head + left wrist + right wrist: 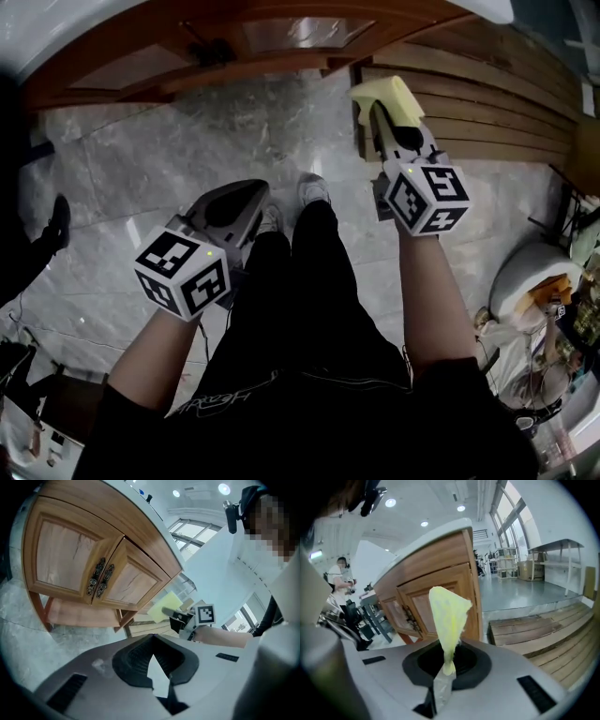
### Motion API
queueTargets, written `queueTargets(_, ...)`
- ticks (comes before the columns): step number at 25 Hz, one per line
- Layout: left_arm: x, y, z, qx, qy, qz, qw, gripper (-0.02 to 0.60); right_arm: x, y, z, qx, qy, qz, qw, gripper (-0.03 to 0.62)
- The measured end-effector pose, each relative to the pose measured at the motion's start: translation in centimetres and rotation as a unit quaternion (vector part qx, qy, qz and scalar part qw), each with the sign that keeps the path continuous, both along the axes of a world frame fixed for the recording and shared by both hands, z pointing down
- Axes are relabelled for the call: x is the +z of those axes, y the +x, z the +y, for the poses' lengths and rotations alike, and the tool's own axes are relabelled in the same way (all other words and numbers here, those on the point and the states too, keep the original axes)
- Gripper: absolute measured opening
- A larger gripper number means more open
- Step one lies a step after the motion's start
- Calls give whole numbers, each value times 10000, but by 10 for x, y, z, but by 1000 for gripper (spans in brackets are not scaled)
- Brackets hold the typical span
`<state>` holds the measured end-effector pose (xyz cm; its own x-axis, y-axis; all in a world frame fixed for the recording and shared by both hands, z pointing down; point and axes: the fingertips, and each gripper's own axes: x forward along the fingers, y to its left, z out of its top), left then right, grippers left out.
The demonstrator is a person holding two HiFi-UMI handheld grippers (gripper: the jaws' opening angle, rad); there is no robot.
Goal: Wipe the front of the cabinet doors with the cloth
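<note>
Right gripper (pixel 448 663) pinches the cloth (pixel 447 616), not yet touching the doors (pixel 70 555). Left gripper (pixel 152 639) is closed, empty. Next, I think: press cloth on a door.

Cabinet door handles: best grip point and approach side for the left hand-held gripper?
Take one handle at mid-length, straight from the front, jaws spread sideways: it's a slim upright pull, so they'd span its narrow width. The two sit close together at the doors' meeting edge, likely tight for the inner jaw. The left hand-held gripper is shut; open it first.
</note>
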<state>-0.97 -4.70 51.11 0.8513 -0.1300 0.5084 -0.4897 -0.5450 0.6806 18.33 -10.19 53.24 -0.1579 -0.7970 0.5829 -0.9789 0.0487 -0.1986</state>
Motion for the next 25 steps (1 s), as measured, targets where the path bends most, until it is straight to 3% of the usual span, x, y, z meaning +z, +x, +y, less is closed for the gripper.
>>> queueTargets(6,-22,-31,19,-400,160,-14,9991,6,-56,-84,45,-1199,-169,-741,9899,40)
queueTargets(10,-59,-45,41,-749,369,37,9965,6,-121,-123,74,-1949,203,-1165,9737,40)
queueTargets(17,-159,-46,101,-1011,1574,64,9823,6,-210,-134,171,-2950,472,-1136,9476,40)
queueTargets(22,-237,-35,174,-1156,1973,244,9732,6,-281,-125,258,-3389,814,-1005,9319,40)
queueTargets(25,-296,-18,227,-1026,2242,441,9681,6,-328,-121,317,-3626,904,-1106,9210,40)
